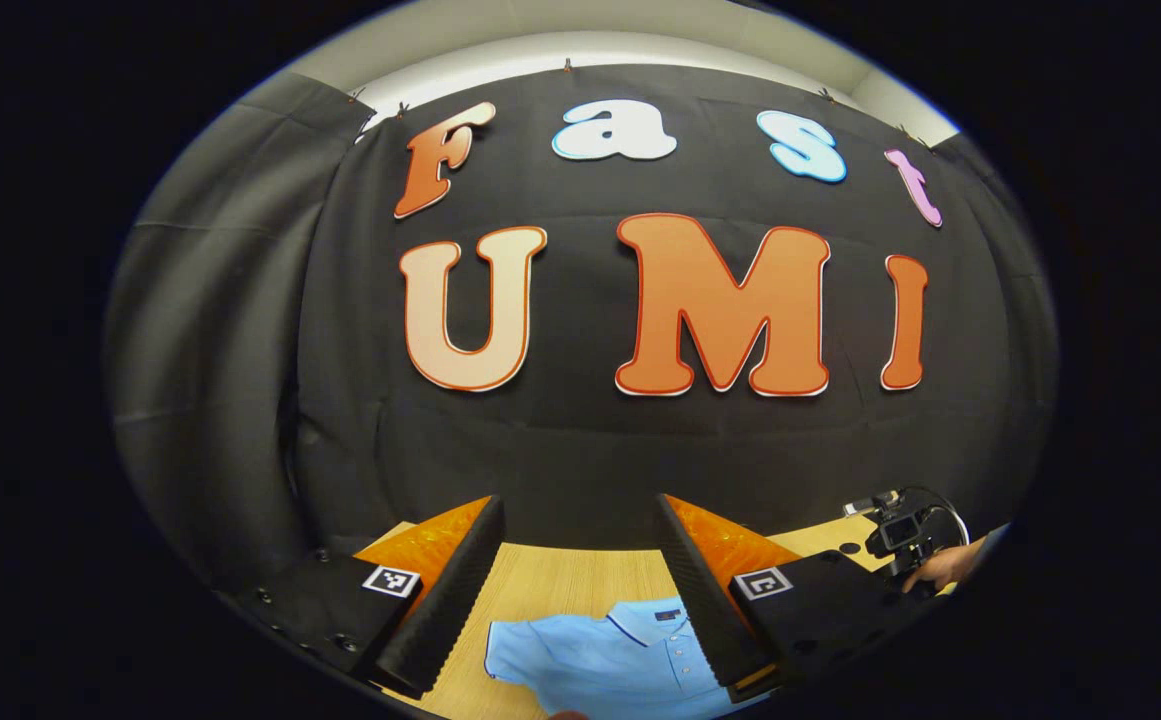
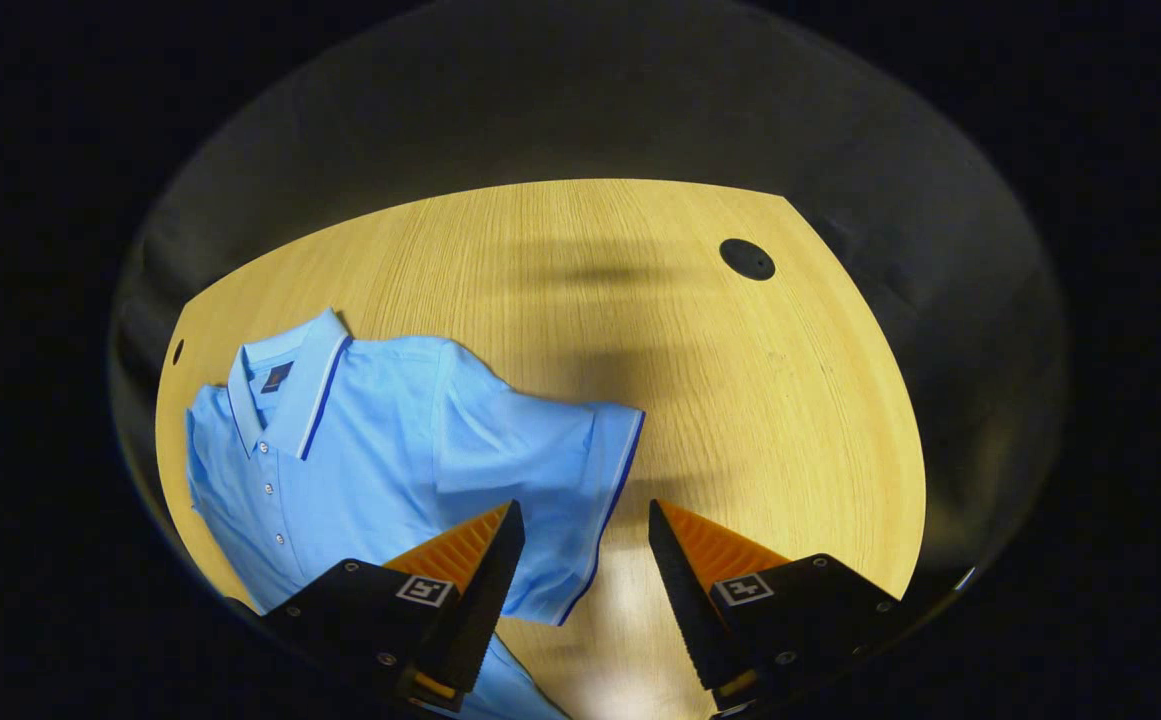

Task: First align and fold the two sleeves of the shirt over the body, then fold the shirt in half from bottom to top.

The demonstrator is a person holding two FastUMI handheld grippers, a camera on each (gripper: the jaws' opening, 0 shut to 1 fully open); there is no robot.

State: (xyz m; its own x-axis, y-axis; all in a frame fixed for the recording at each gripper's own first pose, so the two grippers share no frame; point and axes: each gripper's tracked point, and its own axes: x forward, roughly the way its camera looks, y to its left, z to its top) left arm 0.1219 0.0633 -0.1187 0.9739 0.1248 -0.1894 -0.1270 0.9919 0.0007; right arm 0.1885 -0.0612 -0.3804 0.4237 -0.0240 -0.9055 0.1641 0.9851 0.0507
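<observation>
A light blue polo shirt (image 2: 380,450) with a dark-edged collar (image 2: 285,375) lies face up on the wooden table (image 2: 740,400). One short sleeve (image 2: 560,480) spreads out toward my right gripper (image 2: 580,520), which hovers open above the sleeve's hem, nothing between its fingers. In the left gripper view the shirt (image 1: 600,660) lies low between the fingers of my left gripper (image 1: 580,520), which is open and raised well above the table, facing the booth wall. The other gripper (image 1: 900,540), held by a hand (image 1: 945,565), shows at the far right of that view.
A round black hole (image 2: 747,259) sits in the table's far right part, and a smaller one (image 2: 177,351) near the left edge. Black cloth walls close the booth behind the table. Bare wood stretches to the right of the shirt.
</observation>
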